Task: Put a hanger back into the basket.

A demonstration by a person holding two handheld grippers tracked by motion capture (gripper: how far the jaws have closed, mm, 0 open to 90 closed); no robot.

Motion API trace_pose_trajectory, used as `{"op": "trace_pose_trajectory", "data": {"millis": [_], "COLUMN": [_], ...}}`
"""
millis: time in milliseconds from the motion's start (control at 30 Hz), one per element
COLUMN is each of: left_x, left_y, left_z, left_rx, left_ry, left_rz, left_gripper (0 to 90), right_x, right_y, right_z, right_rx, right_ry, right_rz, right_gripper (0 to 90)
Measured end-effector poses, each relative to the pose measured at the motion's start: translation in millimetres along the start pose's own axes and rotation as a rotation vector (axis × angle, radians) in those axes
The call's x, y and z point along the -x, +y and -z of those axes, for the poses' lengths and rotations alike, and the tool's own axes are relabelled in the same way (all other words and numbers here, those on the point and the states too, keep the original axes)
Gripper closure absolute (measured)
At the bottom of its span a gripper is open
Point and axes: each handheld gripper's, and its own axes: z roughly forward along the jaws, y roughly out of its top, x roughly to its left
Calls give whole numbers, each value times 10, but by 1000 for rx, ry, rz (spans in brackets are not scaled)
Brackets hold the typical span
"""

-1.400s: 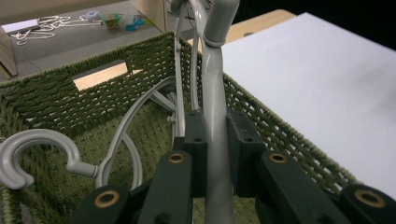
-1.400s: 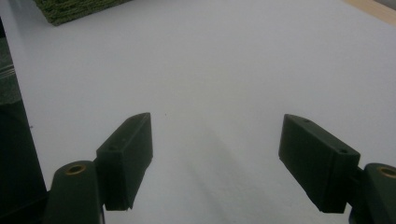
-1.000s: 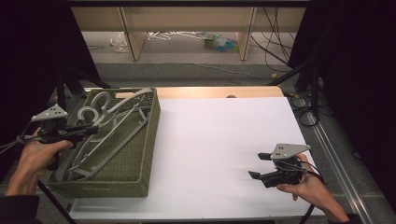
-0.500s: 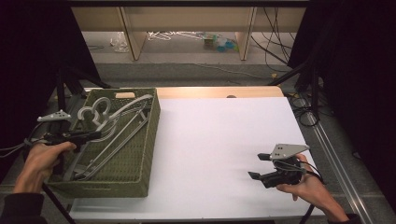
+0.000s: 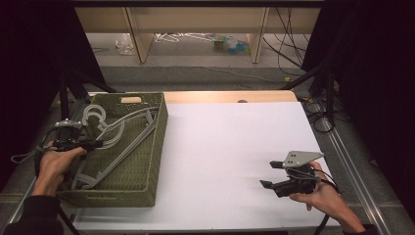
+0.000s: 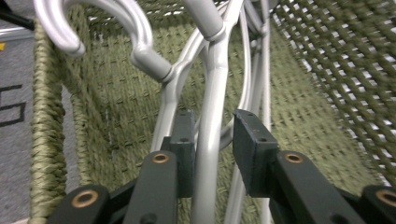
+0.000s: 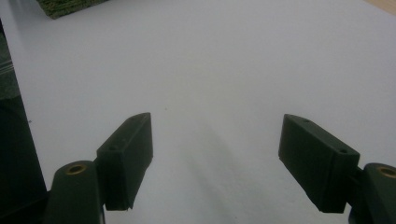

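Observation:
Several grey plastic hangers (image 5: 122, 129) lie in a green woven basket (image 5: 147, 161) at the table's left. My left gripper (image 5: 95, 143) reaches over the basket's left rim among the hanger hooks. In the left gripper view its jaws (image 6: 214, 126) have just been opening. One hanger's grey arm (image 6: 208, 140) runs up between them, against the left pad, with a gap to the right pad. My right gripper (image 5: 270, 174) rests low over the white table top at the front right. It (image 7: 217, 135) stands wide open with nothing between its fingers.
The white table top (image 5: 235, 147) stretches between the basket and my right hand. A wooden strip (image 5: 225, 96) runs along its far edge. Cables (image 5: 318, 112) and dark stands sit off the right side, and shelving with clutter stands beyond the table.
My left hand has sunk toward the basket's left rim, lowering the hanger in among the others. The right hand has kept still.

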Motion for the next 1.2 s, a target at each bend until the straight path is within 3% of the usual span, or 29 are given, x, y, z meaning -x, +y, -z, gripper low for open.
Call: {"op": "trace_pose_trajectory", "data": {"millis": [33, 67, 100, 133, 167, 200, 233, 300, 333, 400, 500, 833, 1200], "left_x": [-49, -49, -93, -61, -61, -46, -3, 26, 92, 225, 313, 751, 1008], "left_y": [14, 14, 39, 34, 34, 42, 36, 48, 48, 93, 123, 220, 276], "left_z": [-11, -11, -11, -3, -3, 36, 54, 85, 127, 212, 282, 455, 455], "left_rx": [2, 2, 4, 19, 19, 16, 33, 57, 65, 126, 151, 240, 272], "left_ry": [20, 20, 26, 36, 36, 68, 91, 109, 141, 137, 143, 53, -13], "left_rz": [-66, -66, -117, -81, -81, -79, -32, -31, 16, 18, -7, -68, -103], "left_gripper": [694, 671, 647, 617, 583, 551, 531, 478, 478, 424, 392, 281, 233], "right_x": [-3, -4, -1, 0, 4, 7, 7, 12, 12, 12, 12, 16, 13], "right_y": [-1, -2, -2, -2, -5, -8, -11, -11, -11, -10, -7, -5, -7], "right_z": [1, 2, 1, 1, 0, -4, -4, -5, -5, 0, 2, 7, 2], "right_rx": [-1, -1, 0, -1, -1, 0, -2, 2, 2, 11, 16, 19, 19], "right_ry": [0, 0, -3, -4, -7, -6, -7, -21, -21, -24, -24, -22, -29], "right_rz": [-2, -4, -4, -7, -11, -10, -13, -18, -18, -21, -22, -24, -26], "right_gripper": [268, 268, 268, 267, 265, 265, 264, 265, 265, 264, 263, 255, 251]}}
